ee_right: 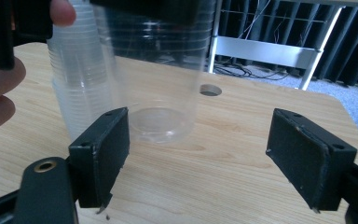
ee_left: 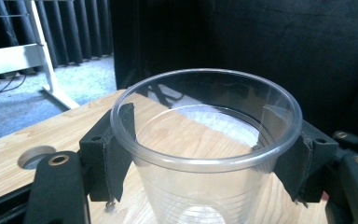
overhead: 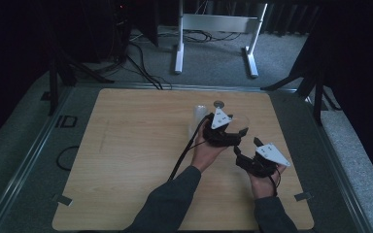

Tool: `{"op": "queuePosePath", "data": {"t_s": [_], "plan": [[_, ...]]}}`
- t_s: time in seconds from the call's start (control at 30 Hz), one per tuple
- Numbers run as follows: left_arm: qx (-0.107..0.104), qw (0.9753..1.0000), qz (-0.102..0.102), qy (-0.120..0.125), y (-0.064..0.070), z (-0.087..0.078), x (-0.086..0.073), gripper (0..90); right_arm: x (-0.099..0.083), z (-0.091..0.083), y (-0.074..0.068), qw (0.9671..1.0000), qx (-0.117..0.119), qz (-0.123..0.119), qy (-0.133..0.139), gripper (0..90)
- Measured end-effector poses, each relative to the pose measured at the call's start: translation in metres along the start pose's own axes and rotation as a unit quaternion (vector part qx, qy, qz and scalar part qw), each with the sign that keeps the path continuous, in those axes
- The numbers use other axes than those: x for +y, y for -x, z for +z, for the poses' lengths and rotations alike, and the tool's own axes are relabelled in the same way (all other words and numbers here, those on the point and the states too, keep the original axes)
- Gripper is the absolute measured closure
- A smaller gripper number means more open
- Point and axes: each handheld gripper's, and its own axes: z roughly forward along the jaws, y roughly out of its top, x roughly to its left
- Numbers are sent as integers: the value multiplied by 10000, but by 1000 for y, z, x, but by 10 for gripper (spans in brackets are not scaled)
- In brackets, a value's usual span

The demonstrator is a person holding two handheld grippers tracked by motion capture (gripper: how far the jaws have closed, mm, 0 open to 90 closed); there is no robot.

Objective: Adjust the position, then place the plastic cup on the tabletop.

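The left gripper (ee_left: 205, 158) is clamping a clear, ribbed plastic cup (ee_left: 205, 154) just below its rolled rim, one black padded jaw pressing on each side, and is holding it upright with its mouth facing up. In the right gripper view this cup (ee_right: 161, 93) is hanging slightly above the light wooden table (ee_right: 233, 158), its base appearing to be clear of the surface, though that is hard to tell for sure. Directly beside it, on the side away from the right gripper, a tall stack of the same clear plastic cups (ee_right: 72, 79) is standing on the table, and the two look to be touching or nearly so.

The right gripper (ee_right: 198, 154) is waiting with its jaws spread wide and nothing between them. In the high view it (overhead: 252, 155) is sitting near the held cup, on the person's side. The cup's long axis is running vertical, straight ahead of the open jaws and a little toward the stack, so the right gripper is probably best placed to close on the cup's lower body.
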Motion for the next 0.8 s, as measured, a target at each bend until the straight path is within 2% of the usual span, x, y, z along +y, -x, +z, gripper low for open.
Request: {"op": "queuePosePath", "data": {"t_s": [0.2,0.33,0.47,0.8], "plan": [[62,9999,108,-20,0,-3,-2,281,-1,-4,5,10000,-45,50,54,210],[68,10000,68,9,0,-5,-2,281,-2,-4,8,9999,-75,76,40,210],[58,9999,126,15,1,-8,-3,281,-2,-5,11,9999,-114,84,36,210],[57,9999,120,58,0,-16,-6,281,-4,-5,17,9995,-224,221,14,216]]}}
